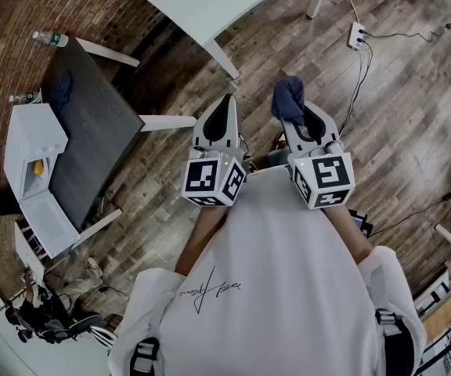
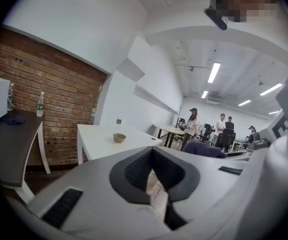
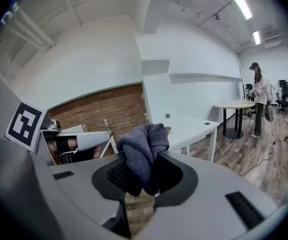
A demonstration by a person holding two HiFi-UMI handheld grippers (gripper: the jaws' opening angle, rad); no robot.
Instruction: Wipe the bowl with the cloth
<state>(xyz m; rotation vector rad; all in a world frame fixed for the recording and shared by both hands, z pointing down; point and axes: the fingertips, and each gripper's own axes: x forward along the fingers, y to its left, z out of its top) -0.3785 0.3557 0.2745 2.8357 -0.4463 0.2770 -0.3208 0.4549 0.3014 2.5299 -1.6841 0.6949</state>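
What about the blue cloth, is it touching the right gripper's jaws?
Touching. The right gripper view shows the right gripper shut on the cloth, its jaws pinching the fabric.

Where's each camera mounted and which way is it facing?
Head view: on the head, facing down at floor; shirt, forearms, left gripper, right gripper show.
Left gripper view: rides it, faces white table with bowl; shut, empty jaws.
Right gripper view: rides it, faces brick wall; jaws shut on cloth.
Both gripper views share that table.
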